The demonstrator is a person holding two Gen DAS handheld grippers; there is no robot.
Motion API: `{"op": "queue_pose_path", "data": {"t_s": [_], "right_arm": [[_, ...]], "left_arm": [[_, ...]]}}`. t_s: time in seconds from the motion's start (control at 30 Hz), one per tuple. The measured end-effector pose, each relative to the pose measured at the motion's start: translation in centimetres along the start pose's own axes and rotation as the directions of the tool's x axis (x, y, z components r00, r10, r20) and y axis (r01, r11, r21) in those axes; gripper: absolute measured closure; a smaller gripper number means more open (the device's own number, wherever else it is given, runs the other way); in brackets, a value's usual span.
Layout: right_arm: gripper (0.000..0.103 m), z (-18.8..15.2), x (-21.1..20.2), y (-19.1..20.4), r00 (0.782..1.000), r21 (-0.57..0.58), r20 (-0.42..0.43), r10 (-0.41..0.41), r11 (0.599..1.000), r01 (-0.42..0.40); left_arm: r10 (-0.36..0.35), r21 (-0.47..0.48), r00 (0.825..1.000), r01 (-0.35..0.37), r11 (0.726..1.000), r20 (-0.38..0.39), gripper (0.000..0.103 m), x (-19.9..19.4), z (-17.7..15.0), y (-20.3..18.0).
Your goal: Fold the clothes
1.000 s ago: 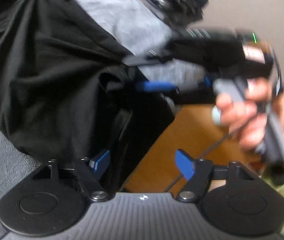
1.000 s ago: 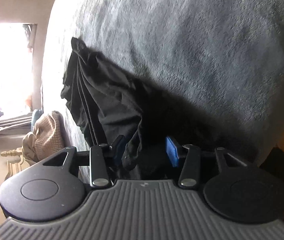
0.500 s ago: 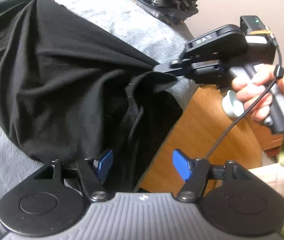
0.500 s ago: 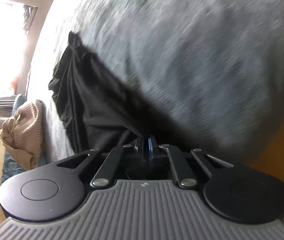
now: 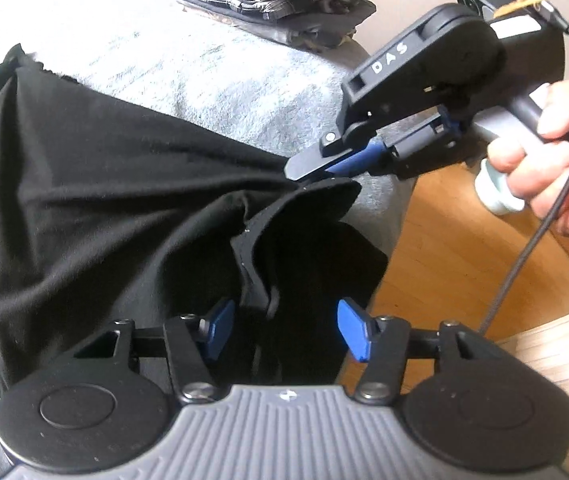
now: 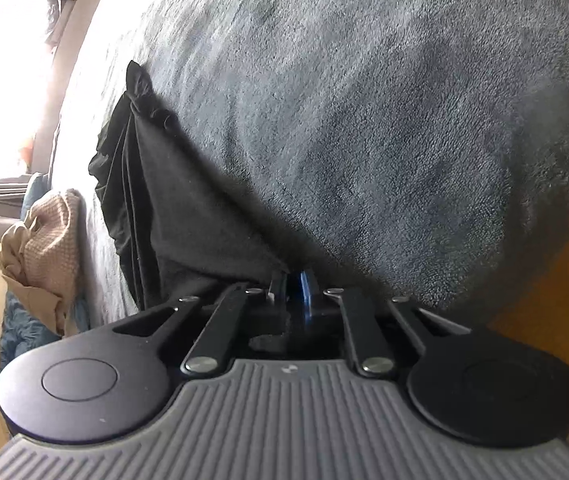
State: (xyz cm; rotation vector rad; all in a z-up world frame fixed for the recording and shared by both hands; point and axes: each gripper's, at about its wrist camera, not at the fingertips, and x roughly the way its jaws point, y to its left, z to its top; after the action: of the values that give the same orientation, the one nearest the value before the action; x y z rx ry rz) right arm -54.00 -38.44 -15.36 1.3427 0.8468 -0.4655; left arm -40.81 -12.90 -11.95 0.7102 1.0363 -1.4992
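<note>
Your right hand-held gripper [image 5: 316, 170], open around the cloth a second ago, has clamped a corner of the black garment [image 5: 104, 208]; its jaws now ease slightly apart, with the fabric still pinched between them. Your left hand-held gripper [image 5: 284, 330] has narrowed from wider and is closing, about half open, with a hem fold between its pads [image 5: 220, 326] but not yet pressed. The garment lies spread on the grey blanket [image 5: 212, 76], its near edge drooping over the side. One corner is secured; the second grasp is probably next before any folding.
</note>
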Motion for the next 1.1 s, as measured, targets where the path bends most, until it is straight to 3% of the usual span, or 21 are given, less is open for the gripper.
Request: {"op": "queue_pose_path", "data": {"t_s": [0.07, 0.13, 0.23, 0.47, 0.57, 0.63, 0.73, 0.9, 1.0, 1.1], "right_arm": [[0.08, -0.1, 0.3, 0.0, 0.999, 0.004, -0.029, 0.025, 1.0, -0.025], [0.08, -0.2, 0.6, 0.2, 0.997, -0.007, -0.062, 0.053, 0.999, -0.053], [0.098, -0.6, 0.3, 1.4, 0.993, -0.071, -0.074, 0.09, 0.993, -0.095], [0.1, -0.3, -1.8, 2.1, 0.966, 0.037, -0.043, 0.256, 0.966, -0.255], [0.1, -0.3, -2.6, 2.2, 0.949, 0.083, -0.038, 0.314, 0.947, -0.31], [0.1, -0.3, -2.9, 2.3, 0.943, 0.097, -0.039, 0.329, 0.941, -0.324], [0.1, -0.4, -3.2, 2.0, 0.937, 0.12, -0.036, 0.346, 0.933, -0.34], [0.101, -0.6, -3.6, 1.5, 0.956, 0.098, -0.033, 0.292, 0.953, -0.288], [0.101, -1.2, -3.6, 1.9, 0.988, -0.033, -0.063, 0.142, 0.989, -0.144], [0.101, -2.3, -2.3, 2.6, 0.995, -0.195, -0.099, -0.033, 0.981, 0.013]], "left_arm": [[0.021, 0.01, 1.0, -0.021, 1.0, 0.0, 0.046, 0.1, -0.1, -0.1], [0.044, 0.016, 0.999, -0.044, 0.999, 0.0, 0.046, 0.2, -0.2, -0.3], [0.072, 0.02, 0.997, -0.072, 0.997, 0.0, 0.047, 0.6, -0.3, -0.5], [0.13, 0.051, 0.991, -0.132, 0.99, 0.029, 0.054, 0.6, -0.3, -1.5], [0.157, 0.05, 0.986, -0.16, 0.986, 0.046, 0.069, 0.1, -0.2, -1.7], [0.173, 0.043, 0.983, -0.175, 0.984, 0.056, 0.088, -0.3, -0.2, -1.7], [0.181, 0.03, 0.981, -0.184, 0.983, 0.063, 0.098, -1.4, -0.5, -1.1], [0.163, 0.057, 0.984, -0.167, 0.984, 0.07, 0.1, -3.8, -1.2, -0.8], [0.129, 0.136, 0.991, -0.132, 0.982, 0.031, 0.1, -4.4, -2.2, -1.5], [0.104, 0.218, 0.994, -0.095, 0.971, -0.029, 0.1, -3.9, -3.2, -2.2]]}}
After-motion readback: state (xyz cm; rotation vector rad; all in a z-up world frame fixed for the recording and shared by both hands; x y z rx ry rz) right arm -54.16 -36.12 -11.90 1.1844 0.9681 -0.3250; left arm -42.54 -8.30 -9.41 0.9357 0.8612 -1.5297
